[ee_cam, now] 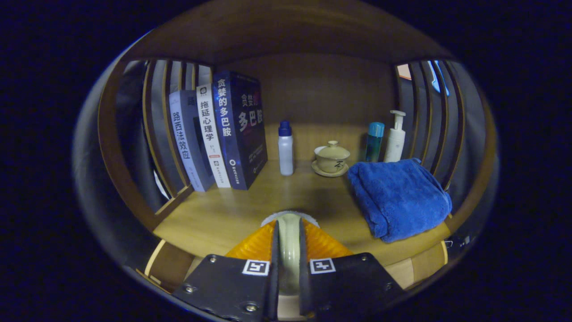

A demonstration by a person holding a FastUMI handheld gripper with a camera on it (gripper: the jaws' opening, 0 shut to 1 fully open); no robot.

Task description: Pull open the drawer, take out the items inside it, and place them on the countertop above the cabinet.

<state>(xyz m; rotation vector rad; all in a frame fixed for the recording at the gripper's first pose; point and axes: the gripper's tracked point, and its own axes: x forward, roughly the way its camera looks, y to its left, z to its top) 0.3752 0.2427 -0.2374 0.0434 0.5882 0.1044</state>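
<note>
Two orange fingers (259, 243) of the gripper (289, 232) are clamped on a pale cream curved item (289, 241), glossy, with a white rim at its far end. It sits over the wooden bench (223, 214). Beyond: books (223, 134), bottle (285, 148), lidded cup (331, 156), blue towel (397, 197).

Countertop (232, 214) w/ books (219, 134), bottles (285, 150), lidded cup (331, 157), blue towel (397, 197).
</note>
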